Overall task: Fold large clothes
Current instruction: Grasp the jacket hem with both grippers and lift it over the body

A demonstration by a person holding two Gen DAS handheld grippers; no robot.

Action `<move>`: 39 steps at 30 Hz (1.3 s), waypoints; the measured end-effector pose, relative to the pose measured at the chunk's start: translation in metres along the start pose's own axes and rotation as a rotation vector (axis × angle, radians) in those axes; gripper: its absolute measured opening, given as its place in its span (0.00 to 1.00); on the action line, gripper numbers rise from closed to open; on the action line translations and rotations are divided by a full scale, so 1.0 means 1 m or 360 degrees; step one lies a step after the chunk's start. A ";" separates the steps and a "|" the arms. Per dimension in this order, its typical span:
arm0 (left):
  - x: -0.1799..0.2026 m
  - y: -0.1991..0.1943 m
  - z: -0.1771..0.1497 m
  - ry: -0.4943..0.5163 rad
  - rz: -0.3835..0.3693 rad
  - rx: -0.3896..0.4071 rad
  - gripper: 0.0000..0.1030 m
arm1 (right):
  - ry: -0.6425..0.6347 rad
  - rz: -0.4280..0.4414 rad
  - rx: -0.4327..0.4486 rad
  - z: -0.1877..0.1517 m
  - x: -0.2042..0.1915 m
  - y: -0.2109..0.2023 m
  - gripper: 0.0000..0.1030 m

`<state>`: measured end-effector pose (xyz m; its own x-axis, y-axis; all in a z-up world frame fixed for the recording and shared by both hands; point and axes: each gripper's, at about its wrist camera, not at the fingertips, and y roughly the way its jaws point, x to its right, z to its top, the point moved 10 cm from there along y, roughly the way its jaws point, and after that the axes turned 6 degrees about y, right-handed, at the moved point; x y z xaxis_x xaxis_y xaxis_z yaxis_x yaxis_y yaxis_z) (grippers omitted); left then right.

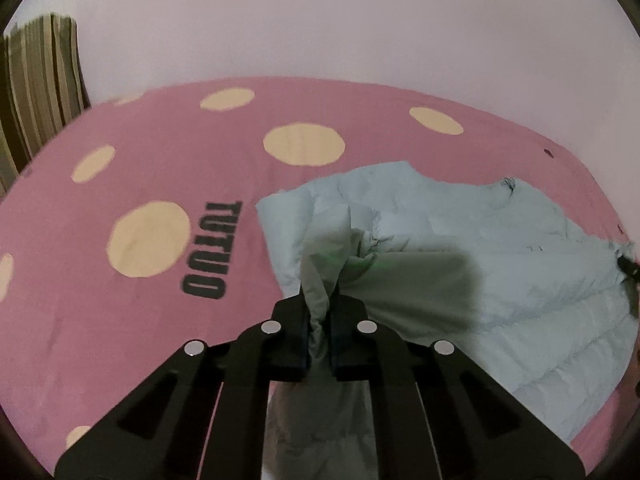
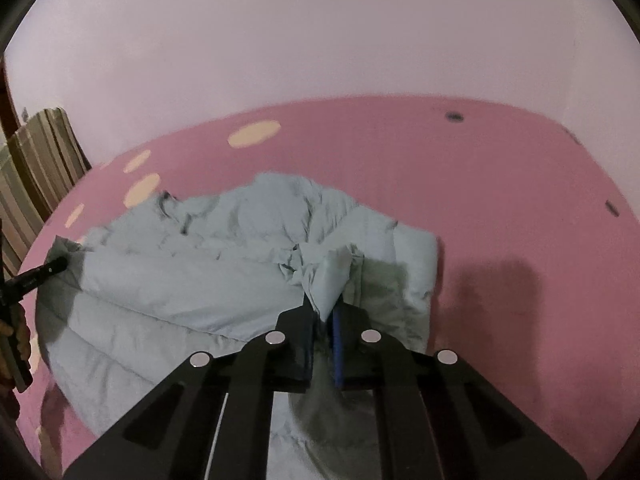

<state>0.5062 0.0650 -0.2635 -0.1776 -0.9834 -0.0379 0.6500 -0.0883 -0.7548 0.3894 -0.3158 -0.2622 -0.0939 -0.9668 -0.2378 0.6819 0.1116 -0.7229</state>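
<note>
1. The pale blue quilted jacket (image 1: 460, 248) lay spread on the pink spotted bedsheet (image 1: 120, 184), towards its right side in the left wrist view.
2. The left gripper (image 1: 319, 312) was clenched on a bunched edge of the jacket, lifted clear of the sheet.
3. The right gripper (image 2: 325, 312) likewise pinched a raised fold at the opposite edge.
4. Holding both edges up probably allowed one half to be carried over the other.
5. Black lettering (image 1: 210, 250) on the sheet read "TUTUO".
</note>
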 end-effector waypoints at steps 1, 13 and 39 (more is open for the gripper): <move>0.000 -0.002 0.000 0.0003 0.0004 -0.0004 0.07 | -0.0006 0.0012 0.0024 0.003 -0.002 -0.008 0.06; -0.002 -0.019 0.061 -0.0018 0.0072 0.0148 0.06 | -0.0048 -0.0017 0.0184 0.051 -0.014 -0.026 0.06; 0.001 0.159 0.076 0.0030 0.0380 -0.0145 0.05 | 0.0077 -0.0214 -0.0156 0.051 0.027 0.161 0.08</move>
<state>0.6655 0.0381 -0.3342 -0.0412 -0.9715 -0.2334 0.6061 0.1614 -0.7789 0.5333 -0.3360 -0.3521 -0.2161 -0.9625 -0.1641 0.5871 0.0062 -0.8095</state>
